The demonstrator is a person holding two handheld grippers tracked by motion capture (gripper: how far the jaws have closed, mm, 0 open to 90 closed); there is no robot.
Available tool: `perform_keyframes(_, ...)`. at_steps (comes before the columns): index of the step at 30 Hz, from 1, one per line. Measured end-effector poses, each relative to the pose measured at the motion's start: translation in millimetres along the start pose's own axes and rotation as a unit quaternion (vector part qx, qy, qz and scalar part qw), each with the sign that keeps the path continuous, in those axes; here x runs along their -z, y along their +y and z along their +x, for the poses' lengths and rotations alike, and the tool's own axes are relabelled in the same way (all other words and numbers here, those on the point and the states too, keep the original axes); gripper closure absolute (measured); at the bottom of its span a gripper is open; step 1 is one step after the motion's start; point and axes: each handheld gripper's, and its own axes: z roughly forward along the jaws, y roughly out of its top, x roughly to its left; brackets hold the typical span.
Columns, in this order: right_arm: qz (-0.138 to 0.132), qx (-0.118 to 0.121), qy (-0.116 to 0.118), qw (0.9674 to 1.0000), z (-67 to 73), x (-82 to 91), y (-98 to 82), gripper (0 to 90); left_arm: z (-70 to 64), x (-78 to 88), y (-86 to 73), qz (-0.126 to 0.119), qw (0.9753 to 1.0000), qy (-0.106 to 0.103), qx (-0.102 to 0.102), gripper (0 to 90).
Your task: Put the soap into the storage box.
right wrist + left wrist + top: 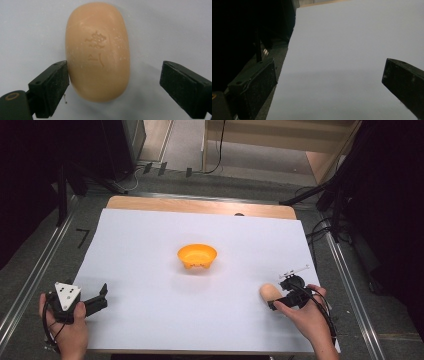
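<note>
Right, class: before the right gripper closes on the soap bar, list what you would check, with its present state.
1. Soap bar lies between the right gripper's fingers: ok.
2. Both fingers on the bar: not ok; one touches, the other stands apart.
3. Bar lies flat on the white sheet: ok.
4. Orange bowl upright, nothing visible inside: ok.
5. Left gripper open, away from the bar: ok.
6. Grip firm enough to lift: cannot tell.
</note>
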Motion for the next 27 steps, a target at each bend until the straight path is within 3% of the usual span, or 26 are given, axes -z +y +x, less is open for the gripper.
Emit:
perform_keyframes(10, 0.005, 0.012, -0.008, 0.9999, 12.0, -7.5, 11.3, 21.8, -0.6, -0.5, 0.1, 0.000, 1.0000, 0.000, -0.004, 0.1)
perform_keyframes(15, 0.017, 0.013, 0.003, 0.9998, 13.6, -10.1, 13.6, 30.9, -1.5, -0.6, 0.1, 0.002, 1.0000, 0.001, -0.006, 0.1)
perform_keyframes(24, 0.028, 0.009, -0.001, 0.9996, 15.3, -13.7, 15.4, 32.1, -1.5, -0.4, 0.0, 0.000, 1.0000, 0.001, -0.008, 0.1)
perform_keyframes(27, 0.035, 0.021, -0.012, 0.9991, 17.6, -14.7, 15.9, 31.8, -1.5, -0.3, -0.2, -0.001, 1.0000, 0.001, -0.007, 0.1)
